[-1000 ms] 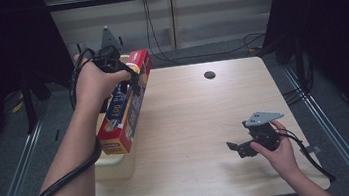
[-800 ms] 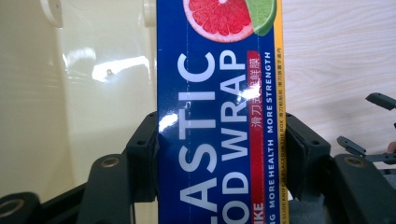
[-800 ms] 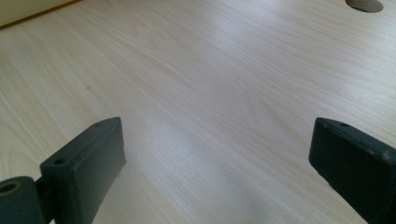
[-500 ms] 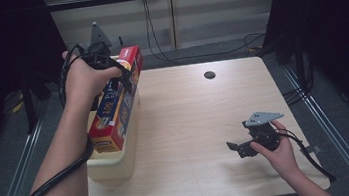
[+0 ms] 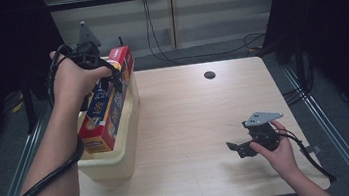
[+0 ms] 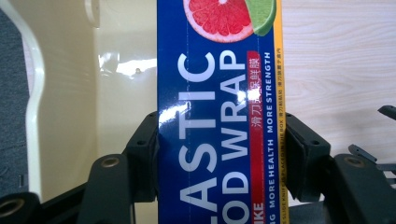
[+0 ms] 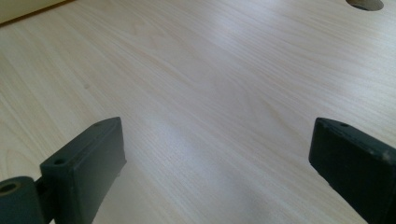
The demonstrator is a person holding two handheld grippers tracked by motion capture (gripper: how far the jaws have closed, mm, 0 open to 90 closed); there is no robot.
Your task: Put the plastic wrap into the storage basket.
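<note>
My left gripper [image 5: 109,80] is shut on a long red and blue plastic food wrap box [image 5: 108,112], held tilted over a cream plastic bin [image 5: 115,163] at the table's left edge. In the left gripper view both black pads [image 6: 144,158] press the sides of the box [image 6: 219,116], and the bin's inside [image 6: 70,93] lies behind it. My right gripper [image 5: 236,149] rests low over the table near the front right, held in a hand. Its jaws stand wide apart in the right gripper view [image 7: 215,158], with bare wood between them.
The light wooden table [image 5: 189,111] has a round cable hole [image 5: 209,75] near its far edge, which also shows in the right gripper view [image 7: 366,3]. Metal rails run along both sides of the table. Cables hang by the wall behind it.
My left hand has carried the box a little to the left and up over the bin. The right hand and its gripper have stayed where they were.
</note>
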